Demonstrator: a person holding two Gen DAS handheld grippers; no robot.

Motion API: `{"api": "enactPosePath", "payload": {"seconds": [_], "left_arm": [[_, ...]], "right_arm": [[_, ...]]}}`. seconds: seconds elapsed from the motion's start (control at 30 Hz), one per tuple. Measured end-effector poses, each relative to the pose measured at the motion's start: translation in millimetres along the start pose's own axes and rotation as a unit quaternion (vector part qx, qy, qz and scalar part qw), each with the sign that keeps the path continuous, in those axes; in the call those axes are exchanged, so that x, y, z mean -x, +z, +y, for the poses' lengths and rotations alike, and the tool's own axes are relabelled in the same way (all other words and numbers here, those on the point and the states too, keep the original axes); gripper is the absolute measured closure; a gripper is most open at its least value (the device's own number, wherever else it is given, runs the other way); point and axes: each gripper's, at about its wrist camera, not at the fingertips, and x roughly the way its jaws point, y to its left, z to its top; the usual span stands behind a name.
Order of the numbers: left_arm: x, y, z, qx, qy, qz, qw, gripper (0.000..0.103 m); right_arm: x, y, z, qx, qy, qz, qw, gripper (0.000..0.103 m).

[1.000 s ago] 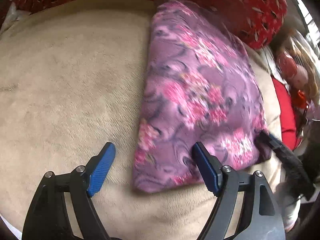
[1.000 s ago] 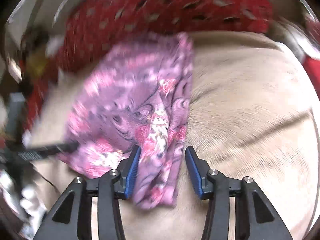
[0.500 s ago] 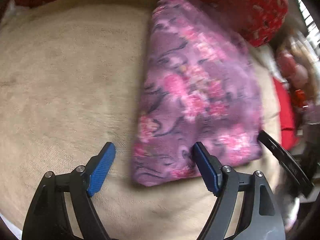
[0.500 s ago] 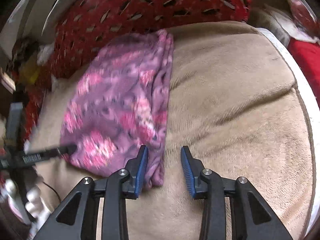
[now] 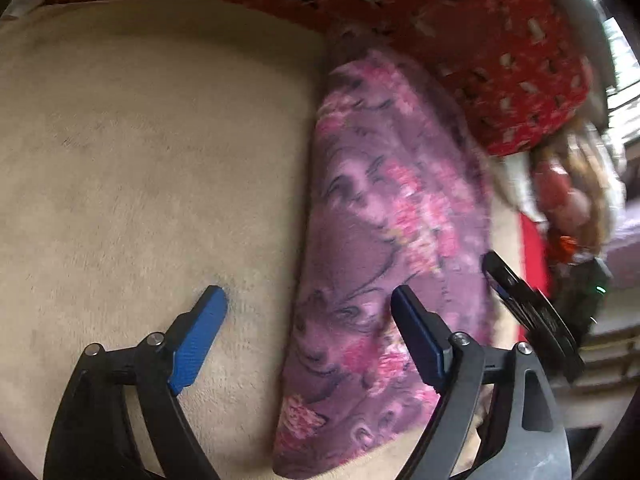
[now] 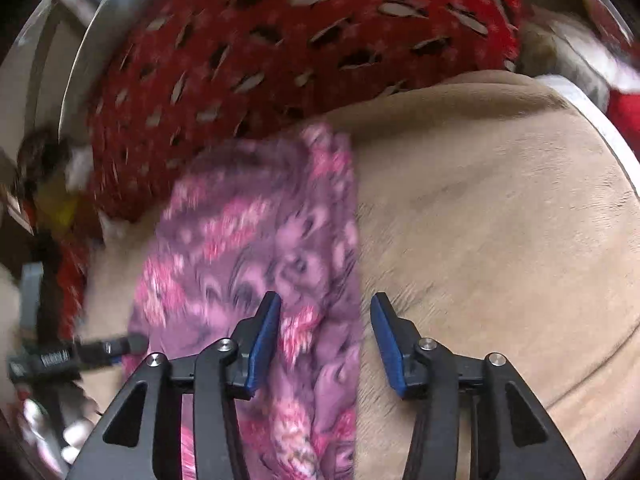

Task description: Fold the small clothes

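A folded purple garment with pink flowers (image 5: pixel 384 248) lies flat on a beige plush blanket (image 5: pixel 140 180). My left gripper (image 5: pixel 308 316) is open, its jaws astride the garment's left edge, the right finger over the cloth. In the right wrist view the same garment (image 6: pixel 260 248) lies left of centre. My right gripper (image 6: pixel 326 328) is open and holds nothing, with the garment's right folded edge between its jaws. The right gripper also shows in the left wrist view (image 5: pixel 528 312) at the garment's far side. The left gripper shows at the left edge of the right wrist view (image 6: pixel 80 352).
A red patterned cushion (image 5: pixel 480 40) lies behind the garment, also in the right wrist view (image 6: pixel 280 40). Red cloth (image 5: pixel 532 272) and a doll-like object (image 5: pixel 568 192) sit to the right, beyond the blanket edge. The blanket (image 6: pixel 500 220) spreads right of the garment.
The right gripper let the garment's edge drop onto the blanket and its jaws opened wider. The left gripper shifted left relative to the garment, staying open. The garment now lies flat.
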Motion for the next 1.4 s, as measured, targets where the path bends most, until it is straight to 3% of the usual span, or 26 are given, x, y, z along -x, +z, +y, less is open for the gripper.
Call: {"api": "enactPosePath", "payload": {"seconds": [0.03,0.1,0.2,0.27,0.33,0.4,0.47,0.5,0.53,0.6,0.83,1.07,1.23,1.33,1.37,1.4], "left_arm": [[0,5,3,0.006,-0.016,0.001,0.9998,0.018],[0,14,14,0.040,-0.060,0.008,0.9973,0.018],[-16,20,18,0.070,-0.114,0.035,0.9904,0.018],[-24,17,10,0.060,-0.117,0.043,0.9904,0.017],[-27,15,-5,0.039,-0.111,0.041,0.9922,0.017],[-29,15,-17,0.032,-0.098,0.038,0.9939,0.017],[-31,16,-25,0.032,-0.068,0.027,0.9968,0.035],[-29,15,-29,0.020,-0.046,0.020,0.9985,0.061],[-26,14,-32,0.010,-0.036,0.018,0.9991,0.069],[-15,8,-38,-0.004,-0.020,-0.005,0.9998,0.074],[38,-12,-46,-0.026,0.007,-0.059,0.9979,0.075],[105,-51,-14,-0.038,0.056,-0.099,0.9928,0.075],[114,-90,23,-0.013,0.066,-0.085,0.9941,0.074],[96,-115,61,0.014,0.059,-0.049,0.9969,0.070],[86,-121,75,0.029,0.066,-0.032,0.9969,0.066],[78,-127,90,0.046,0.059,-0.017,0.9970,0.054]], "right_arm": [[5,5,-5,-0.011,0.003,-0.012,1.000,0.051],[8,14,-17,-0.042,0.021,-0.023,0.999,0.051],[-9,11,-26,-0.079,0.082,0.011,0.993,0.051],[-27,3,-15,-0.065,0.135,0.043,0.988,0.050],[-28,-2,-2,-0.039,0.153,0.035,0.987,0.040],[-30,-4,-1,-0.034,0.171,0.031,0.984,0.040],[-32,-2,-1,-0.041,0.153,0.032,0.987,0.052],[-30,-1,6,-0.026,0.131,0.030,0.991,0.062],[-27,-1,15,-0.005,0.116,0.025,0.993,0.070],[-13,-3,36,0.046,0.086,0.005,0.995,0.076],[32,-10,94,0.090,0.075,-0.036,0.993,0.078],[51,-43,141,0.088,0.121,-0.035,0.988,0.077],[37,-79,164,0.068,0.148,-0.005,0.987,0.076],[20,-111,161,0.044,0.154,0.031,0.987,0.074],[9,-123,157,0.036,0.145,0.055,0.987,0.073],[-4,-136,152,0.030,0.117,0.081,0.989,0.071]]}}
